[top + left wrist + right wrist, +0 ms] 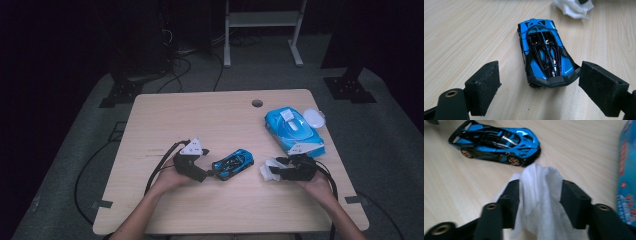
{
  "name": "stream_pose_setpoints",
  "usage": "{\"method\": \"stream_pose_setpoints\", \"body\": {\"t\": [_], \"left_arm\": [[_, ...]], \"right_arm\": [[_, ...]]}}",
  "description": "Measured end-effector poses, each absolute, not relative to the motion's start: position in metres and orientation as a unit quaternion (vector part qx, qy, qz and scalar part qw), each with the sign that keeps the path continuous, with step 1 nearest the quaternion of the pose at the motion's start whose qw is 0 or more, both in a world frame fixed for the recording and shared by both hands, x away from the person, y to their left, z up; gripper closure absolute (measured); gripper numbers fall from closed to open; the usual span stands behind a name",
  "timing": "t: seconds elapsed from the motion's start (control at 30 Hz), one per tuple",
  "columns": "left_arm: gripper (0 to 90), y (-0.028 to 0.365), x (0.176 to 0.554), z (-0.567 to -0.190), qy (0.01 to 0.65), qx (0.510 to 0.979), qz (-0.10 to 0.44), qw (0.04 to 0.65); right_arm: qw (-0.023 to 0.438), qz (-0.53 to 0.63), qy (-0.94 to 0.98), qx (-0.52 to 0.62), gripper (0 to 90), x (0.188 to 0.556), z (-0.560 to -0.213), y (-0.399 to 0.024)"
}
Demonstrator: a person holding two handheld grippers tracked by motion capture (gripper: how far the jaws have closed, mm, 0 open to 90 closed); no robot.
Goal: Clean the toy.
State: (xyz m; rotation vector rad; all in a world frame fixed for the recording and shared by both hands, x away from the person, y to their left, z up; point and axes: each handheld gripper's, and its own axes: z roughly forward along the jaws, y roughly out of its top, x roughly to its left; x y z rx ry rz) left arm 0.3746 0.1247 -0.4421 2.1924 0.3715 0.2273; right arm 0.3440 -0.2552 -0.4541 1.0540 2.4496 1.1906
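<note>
- Two hand-held grippers work over a pale wooden counter, seen from above, with a person's forearms coming in from the bottom edge.
- Between the grippers, near the middle of the counter, a blue and black toy car stands on its wheels.
- At the left, the left gripper points at the car's tail. Its jaws stand open. In the left gripper view the car sits just beyond the pads; its rear corner is right beside the right-hand pad, the left-hand pad is well apart from it, and contact cannot be told.
- At the right, the right gripper points toward the car's nose, with a crumpled white wipe at its tips.
- In the right gripper view the wipe bunches up between the two jaws, which stand partly open with the cloth loose between them. The car lies side-on just beyond the wipe.
- Behind the right gripper, a blue pack of wipes lies flat near the counter's right edge, its white lid beside it.
</note>
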Motion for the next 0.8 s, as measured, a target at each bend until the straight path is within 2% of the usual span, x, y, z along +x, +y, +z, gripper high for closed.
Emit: {"method": "stream_pose_setpoints", "body": {"t": [0.17, 0.8], "left_arm": [[16.3, 0.125, 0.374, -0.442, 0.147, 0.884, 0.092, 0.435], [15.4, 0.131, 0.374, -0.438, 0.157, 0.878, 0.095, 0.442]], "right_arm": [[0.1, 0.413, 0.833, 0.353, 43.9, 0.342, -0.453, -0.259], [0.112, 0.448, 0.812, 0.356, 42.4, 0.32, -0.438, -0.296]]}}
